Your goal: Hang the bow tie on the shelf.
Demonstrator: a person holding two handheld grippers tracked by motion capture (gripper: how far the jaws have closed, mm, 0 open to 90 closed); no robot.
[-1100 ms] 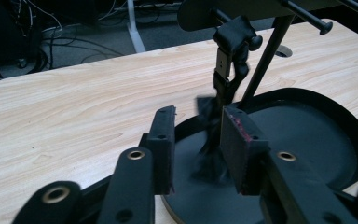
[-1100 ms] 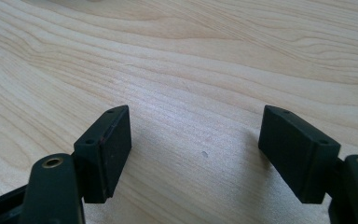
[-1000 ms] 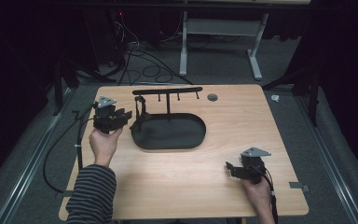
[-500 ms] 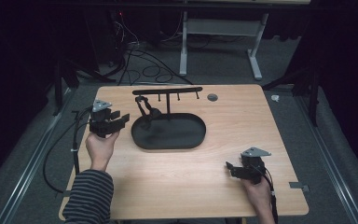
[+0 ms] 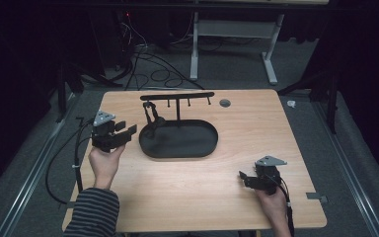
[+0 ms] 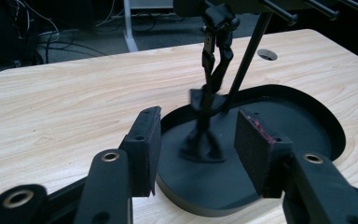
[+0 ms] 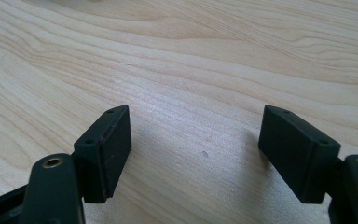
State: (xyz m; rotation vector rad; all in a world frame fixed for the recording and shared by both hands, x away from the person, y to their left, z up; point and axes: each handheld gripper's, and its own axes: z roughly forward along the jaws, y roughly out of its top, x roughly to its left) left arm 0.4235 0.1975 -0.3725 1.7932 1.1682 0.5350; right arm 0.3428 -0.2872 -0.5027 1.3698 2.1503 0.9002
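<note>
A black oval tray [image 5: 197, 143] lies on the wooden table [image 5: 261, 128], with a T-shaped peg stand [image 5: 177, 96] rising from its far rim. A black strap [image 5: 151, 114] hangs from the leftmost peg and trails into the tray; in the left gripper view the strap [image 6: 210, 88] drapes down onto the tray [image 6: 289, 126]. My left gripper [image 5: 127, 128] sits just left of the tray. Its jaws have just been opening, and the left gripper [image 6: 196, 116] is open with the strap beyond its pads, untouched. My right gripper [image 5: 243, 177] rests open near the front right, and the right gripper [image 7: 196, 112] has bare wood between its pads.
A round cable hole [image 5: 224, 103] sits in the table behind the tray. Cables [image 5: 64, 158] trail off the left edge to the floor. A white desk frame [image 5: 237, 34] stands beyond the table. Bare wood [image 5: 192, 192] stretches between the two hands.
My left gripper has drawn back leftward from the strap and stand, and its jaws have spread wider. The strap stays on its peg. The right hand has kept still.
</note>
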